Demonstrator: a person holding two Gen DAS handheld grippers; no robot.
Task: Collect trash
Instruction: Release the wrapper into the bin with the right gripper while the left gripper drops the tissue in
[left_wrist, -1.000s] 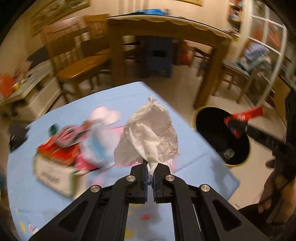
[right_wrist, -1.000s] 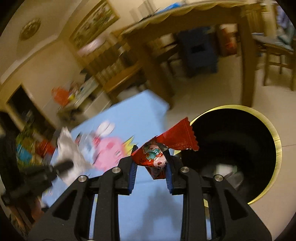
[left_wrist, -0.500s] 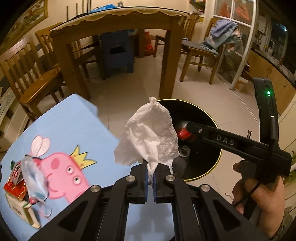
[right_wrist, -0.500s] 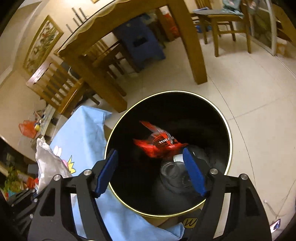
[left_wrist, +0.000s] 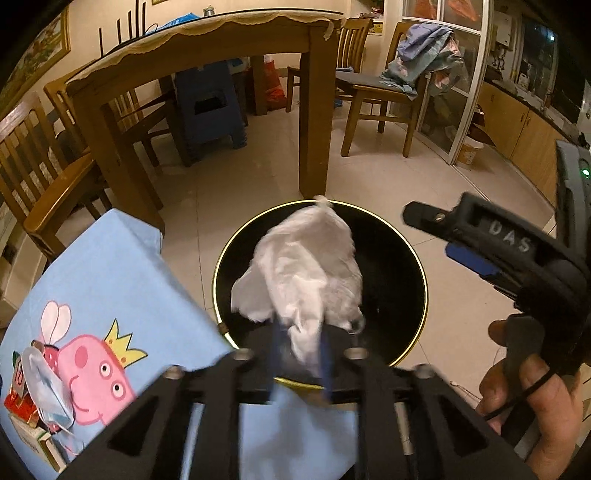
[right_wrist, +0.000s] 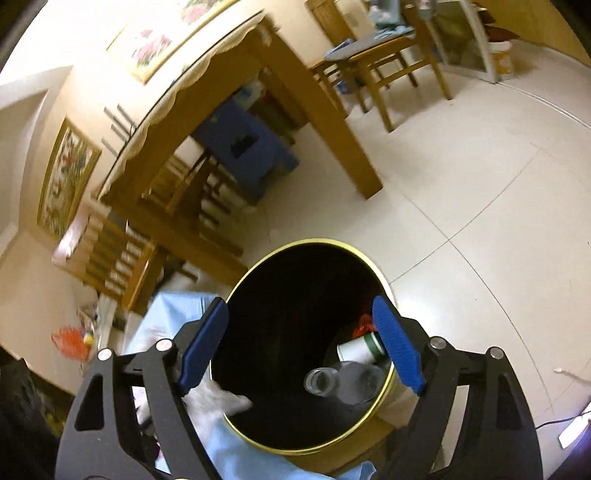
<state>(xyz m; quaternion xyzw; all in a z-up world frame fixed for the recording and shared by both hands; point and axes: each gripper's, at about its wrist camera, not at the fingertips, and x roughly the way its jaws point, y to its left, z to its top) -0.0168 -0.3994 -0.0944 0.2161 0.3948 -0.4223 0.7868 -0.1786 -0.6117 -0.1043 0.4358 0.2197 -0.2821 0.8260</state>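
We have our left claw (left_wrist: 299, 354) out over the bin (left_wrist: 413, 258), its blue fingers (left_wrist: 327, 363) parted a little with the crumpled tissue (left_wrist: 303, 273) between them. The picture is smeared right there, so we cannot tell whether the fingers grip the tissue or only flank it. The tissue bulges up and ahead of the fingertips, directly above the bin's dark mouth.

To the left of that claw lies the blue cloth (left_wrist: 110, 273) with its pink pig print, and at its far left edge sit a face mask (left_wrist: 44, 384) and a small box (left_wrist: 33, 443).

Off to the right of the left claw we see our right hand (left_wrist: 535, 398) gripping the other tool.

Our right claw (right_wrist: 303, 343) is spread wide and holds nothing, poised above the bin (right_wrist: 243, 273), whose gold rim runs between the blue fingers (right_wrist: 397, 347). Down inside, just under the right fingertip, we see a red wrapper (right_wrist: 364, 325), a white cup with a green band (right_wrist: 360, 347) and a clear bottle (right_wrist: 321, 382). A bit of white tissue (right_wrist: 218, 400) shows below the left fingertip.
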